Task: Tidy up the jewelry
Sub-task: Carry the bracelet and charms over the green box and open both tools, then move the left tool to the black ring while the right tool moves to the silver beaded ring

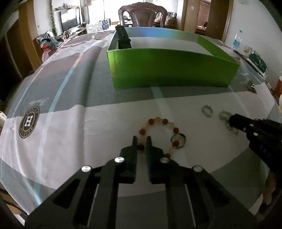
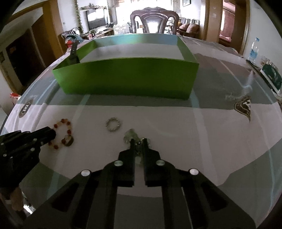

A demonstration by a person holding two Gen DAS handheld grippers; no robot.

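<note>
A red and orange bead bracelet (image 1: 165,121) lies on the tablecloth, with a dark ring (image 1: 183,141) on its right side. My left gripper (image 1: 141,139) is shut on the bracelet's near-left beads. A silver ring bracelet (image 1: 207,111) lies to the right. My right gripper (image 2: 138,141) is shut on a silver-green necklace (image 2: 130,134); it also shows in the left wrist view (image 1: 223,115). The green box (image 1: 169,68) stands behind, with a black watch (image 1: 123,37) leaning in its left corner. In the right wrist view the bead bracelet (image 2: 64,121) and silver bracelet (image 2: 113,124) lie left of my gripper.
The tablecloth (image 1: 61,126) has a round H logo (image 1: 29,121) at left and a dark crest (image 2: 244,105) at right. A water bottle (image 1: 236,39) and packages (image 1: 257,61) stand at the far right edge. A wooden chair (image 1: 142,15) stands behind the table.
</note>
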